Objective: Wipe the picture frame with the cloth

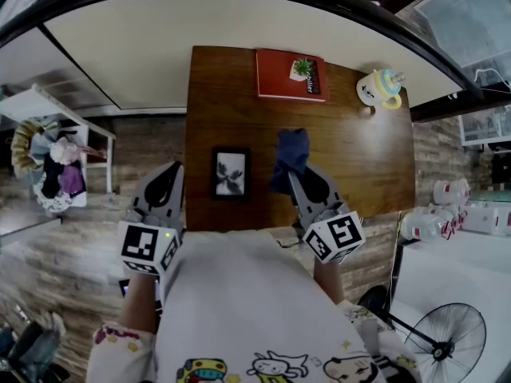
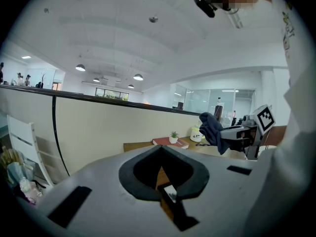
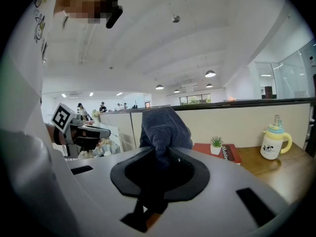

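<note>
My right claw [image 1: 294, 180] is clenched on the cloth [image 1: 291, 152], my left claw [image 1: 176, 168] clenched empty; wiping unstarted, so next the cloth should be lowered onto the picture frame [image 1: 231, 173] near the bench [image 1: 359, 154] front edge.

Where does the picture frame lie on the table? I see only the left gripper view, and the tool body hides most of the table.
Observer: The picture frame lies face up near the front edge of the table.
Operator: Does the cloth touch it?
Observer: No. The cloth hangs from the right tool, to the right of the picture frame, with a gap.
Operator: Is that tool closed on it?
Observer: Yes. The right gripper view shows its jaws shut on the cloth.
</note>
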`<state>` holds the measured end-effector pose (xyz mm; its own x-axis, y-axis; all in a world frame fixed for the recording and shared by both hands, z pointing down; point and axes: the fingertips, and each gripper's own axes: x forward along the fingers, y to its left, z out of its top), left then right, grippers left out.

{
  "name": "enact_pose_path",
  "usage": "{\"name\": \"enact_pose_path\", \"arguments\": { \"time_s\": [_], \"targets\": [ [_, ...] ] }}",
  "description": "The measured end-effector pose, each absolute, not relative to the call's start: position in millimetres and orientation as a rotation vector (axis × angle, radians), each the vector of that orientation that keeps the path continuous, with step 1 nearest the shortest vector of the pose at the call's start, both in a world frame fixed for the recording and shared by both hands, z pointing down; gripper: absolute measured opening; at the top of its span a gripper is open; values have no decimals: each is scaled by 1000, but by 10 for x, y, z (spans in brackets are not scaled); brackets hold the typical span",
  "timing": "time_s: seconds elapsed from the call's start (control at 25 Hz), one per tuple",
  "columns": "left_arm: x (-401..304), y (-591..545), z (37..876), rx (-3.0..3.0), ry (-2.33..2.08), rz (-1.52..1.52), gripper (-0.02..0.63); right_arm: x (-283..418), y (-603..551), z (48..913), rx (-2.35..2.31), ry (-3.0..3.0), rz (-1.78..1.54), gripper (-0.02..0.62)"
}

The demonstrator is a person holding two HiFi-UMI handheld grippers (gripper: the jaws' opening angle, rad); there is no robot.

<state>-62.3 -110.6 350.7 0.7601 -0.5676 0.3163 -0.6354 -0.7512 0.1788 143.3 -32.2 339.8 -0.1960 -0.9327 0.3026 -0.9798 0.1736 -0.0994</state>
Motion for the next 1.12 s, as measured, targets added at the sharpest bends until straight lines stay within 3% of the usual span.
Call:
{"name": "enact_pose_path", "arguments": {
  "time_s": [1.12],
  "targets": [
    [-551,-1069,3532,2748,-882,407,3,1443,-234,3503,1856,-2253,441,52]
  ]
}}
